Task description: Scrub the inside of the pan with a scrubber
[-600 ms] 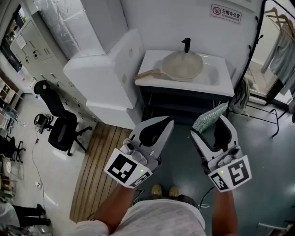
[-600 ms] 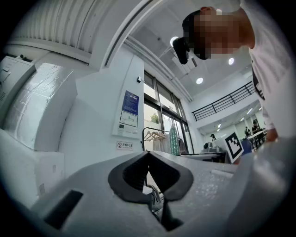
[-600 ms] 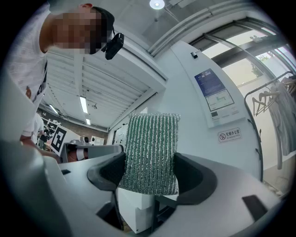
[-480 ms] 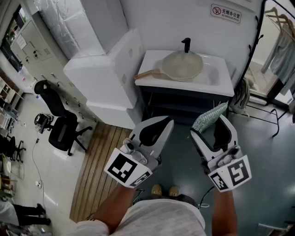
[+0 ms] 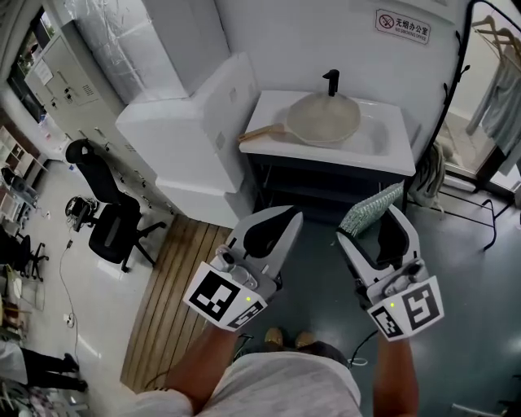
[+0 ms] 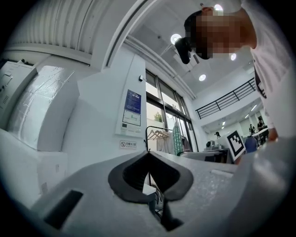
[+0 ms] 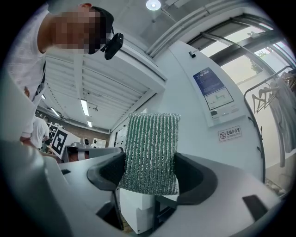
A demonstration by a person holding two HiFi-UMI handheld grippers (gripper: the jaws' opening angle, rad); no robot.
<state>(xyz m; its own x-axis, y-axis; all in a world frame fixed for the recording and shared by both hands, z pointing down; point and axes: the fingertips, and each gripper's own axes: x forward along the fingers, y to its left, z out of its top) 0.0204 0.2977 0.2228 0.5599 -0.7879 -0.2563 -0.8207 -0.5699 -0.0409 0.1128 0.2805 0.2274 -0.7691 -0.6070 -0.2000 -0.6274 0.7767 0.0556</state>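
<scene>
While a person stands well short of the washstand, the right tool grips a green-and-silver scrubber between its two jaws, the ribbed pad standing upright and rising above them. The left tool is closed, its jaws pressed together with nothing between them. Both tools are held side by side at the near edge of the scene, in front of the person's body and over a dark floor, well apart from the pan.

The pale, round pan sits at the far side on the white tabletop of the washstand, its bowl facing up and its wooden handle pointing left past the tabletop's edge. A black faucet stands just behind it against the wall. To the left of the washstand is a large white foam box, and farther left a black office chair. A strip of wooden slats covers the floor at the near left. A small sign hangs on the far wall.
</scene>
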